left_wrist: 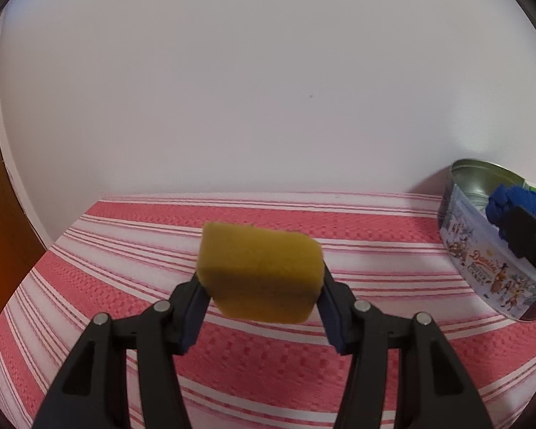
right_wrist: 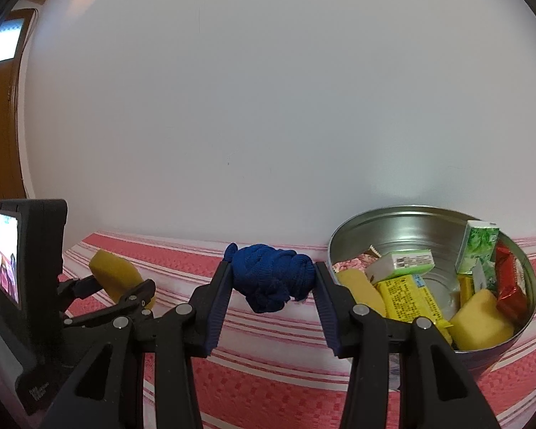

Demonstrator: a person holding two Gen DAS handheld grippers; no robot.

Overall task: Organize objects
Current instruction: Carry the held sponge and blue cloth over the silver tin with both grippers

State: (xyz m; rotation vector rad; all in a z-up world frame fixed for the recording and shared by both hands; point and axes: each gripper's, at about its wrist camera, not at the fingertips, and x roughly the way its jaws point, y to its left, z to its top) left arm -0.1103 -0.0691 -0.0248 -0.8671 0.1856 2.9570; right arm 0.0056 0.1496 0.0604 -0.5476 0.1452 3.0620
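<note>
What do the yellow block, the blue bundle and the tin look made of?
Yellow block: likely foam sponge, matte, porous surface, rounded edges. Blue bundle: knitted fabric, ribbed and bunched, possibly a sock. Tin: metal, shiny brushed interior, printed outside.

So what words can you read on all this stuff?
"Danisa": red script on the round cookie tin; the smaller words under it are blurred.
Yellow packet, green-and-white boxes: print too small to read.
Left gripper's base: white lettering, too small.

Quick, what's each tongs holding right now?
Left tongs: closed on the yellow sponge, off the cloth.
Right tongs: closed on the blue knitted bundle.
</note>
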